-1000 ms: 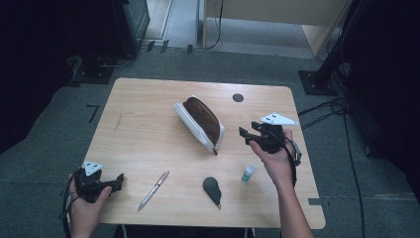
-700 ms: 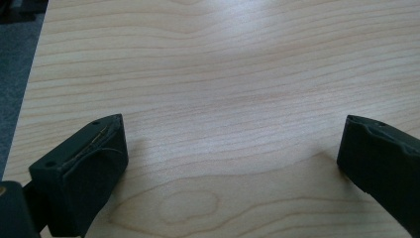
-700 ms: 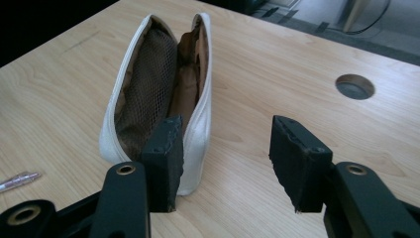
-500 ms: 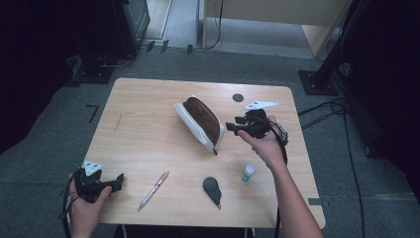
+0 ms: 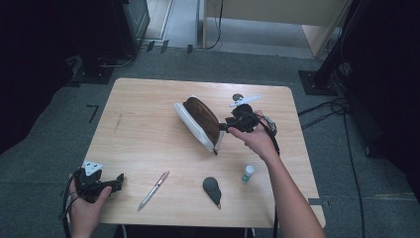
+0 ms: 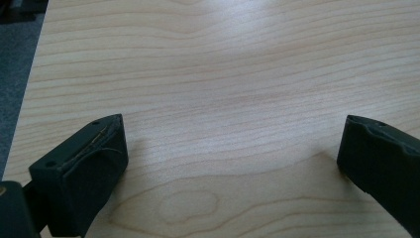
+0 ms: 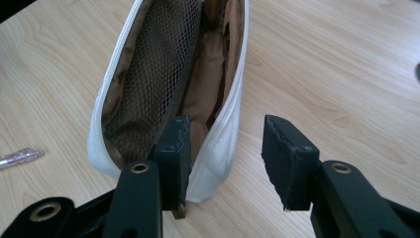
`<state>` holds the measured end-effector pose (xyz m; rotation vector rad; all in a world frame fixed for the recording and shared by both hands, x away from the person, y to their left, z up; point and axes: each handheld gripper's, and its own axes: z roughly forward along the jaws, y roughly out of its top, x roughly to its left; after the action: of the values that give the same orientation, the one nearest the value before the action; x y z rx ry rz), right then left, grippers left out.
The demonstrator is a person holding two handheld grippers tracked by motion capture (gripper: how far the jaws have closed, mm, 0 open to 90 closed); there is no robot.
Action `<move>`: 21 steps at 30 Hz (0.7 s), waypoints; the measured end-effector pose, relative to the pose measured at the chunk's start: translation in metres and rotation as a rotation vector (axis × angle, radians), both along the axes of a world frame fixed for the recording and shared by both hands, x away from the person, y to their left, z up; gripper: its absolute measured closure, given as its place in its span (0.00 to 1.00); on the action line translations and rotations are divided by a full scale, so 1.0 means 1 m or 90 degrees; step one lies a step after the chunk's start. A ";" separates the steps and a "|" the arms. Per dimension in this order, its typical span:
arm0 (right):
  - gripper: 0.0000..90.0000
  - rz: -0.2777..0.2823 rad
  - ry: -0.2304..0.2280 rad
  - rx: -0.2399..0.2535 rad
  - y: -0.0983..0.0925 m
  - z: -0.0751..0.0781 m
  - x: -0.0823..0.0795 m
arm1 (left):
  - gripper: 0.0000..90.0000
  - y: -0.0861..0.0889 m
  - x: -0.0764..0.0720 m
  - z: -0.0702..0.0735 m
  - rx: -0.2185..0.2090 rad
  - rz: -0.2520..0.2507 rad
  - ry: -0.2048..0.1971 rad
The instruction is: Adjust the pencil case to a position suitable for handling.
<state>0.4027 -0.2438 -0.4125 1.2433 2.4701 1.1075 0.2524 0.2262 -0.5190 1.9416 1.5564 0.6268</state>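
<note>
Surface: wooden table (image 5: pixel 148 129) on grey carpet, dark equipment standing around it.
Pouch: white pouch (image 5: pixel 200 121) with brown lining lies open near the table's middle, slightly toward the right side; in the right gripper view its mesh inner pocket shows (image 7: pixel 163 74).
Right gripper: right gripper (image 7: pixel 225 148) is at the pouch's near end, one jaw inside the opening, the other outside, with the white zipped edge between them. The jaws have just been closing; a gap remains on the outer side, so the pads do not yet press the wall.
Left gripper: left gripper (image 5: pixel 119 179) rests at the near left corner of the table, jaws wide apart over bare wood.
Pen: pen (image 5: pixel 153 190) lies near the front edge, between the left gripper and a dark teardrop-shaped object (image 5: pixel 212 188).
Bottle: small green-and-white bottle (image 5: pixel 247 172) stands just beside the right forearm.
</note>
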 end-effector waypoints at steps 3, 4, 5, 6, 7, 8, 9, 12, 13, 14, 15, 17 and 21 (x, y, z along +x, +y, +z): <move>0.61 -0.001 0.018 -0.004 0.003 -0.004 0.006 | 0.00 0.000 0.000 0.000 0.000 0.000 0.000; 0.61 -0.001 0.026 -0.008 0.004 -0.006 0.009 | 0.00 0.000 0.000 0.000 0.000 0.000 0.000; 0.61 -0.001 0.038 -0.014 0.006 -0.008 0.011 | 0.00 0.000 0.000 0.000 0.000 0.000 0.000; 0.62 0.003 0.040 -0.019 0.007 -0.009 0.013 | 0.00 0.000 0.000 0.000 0.000 0.000 0.000; 0.63 0.006 0.043 -0.024 0.008 -0.011 0.015 | 0.00 0.000 0.000 0.000 0.000 0.000 0.000; 0.63 0.006 0.043 -0.024 0.008 -0.011 0.015 | 0.00 0.000 0.000 0.000 0.000 0.000 0.000; 0.65 0.003 0.052 -0.027 0.010 -0.011 0.015 | 0.00 0.000 0.000 0.000 0.000 0.000 0.000; 0.81 0.009 0.061 -0.055 0.016 -0.013 0.015 | 0.00 0.000 0.000 0.000 0.000 0.000 0.000; 0.85 0.007 0.059 -0.065 0.017 -0.012 0.014 | 0.00 0.000 0.000 0.000 0.000 0.000 0.000; 0.88 -0.002 0.055 -0.076 0.018 -0.012 0.014 | 0.00 0.000 0.000 0.000 0.000 0.000 0.000; 0.90 -0.009 0.051 -0.084 0.019 -0.011 0.013 | 0.00 0.000 0.000 0.000 0.000 0.000 0.000; 0.92 -0.013 0.050 -0.081 0.018 -0.009 0.013 | 0.00 0.000 0.000 0.000 0.000 0.000 0.000; 0.93 0.005 0.055 -0.045 0.016 -0.005 0.010 | 0.00 0.000 0.000 0.000 0.000 0.000 0.000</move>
<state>0.4122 -0.2279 -0.4174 1.2882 2.5560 0.9777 0.2524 0.2262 -0.5190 1.9415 1.5563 0.6268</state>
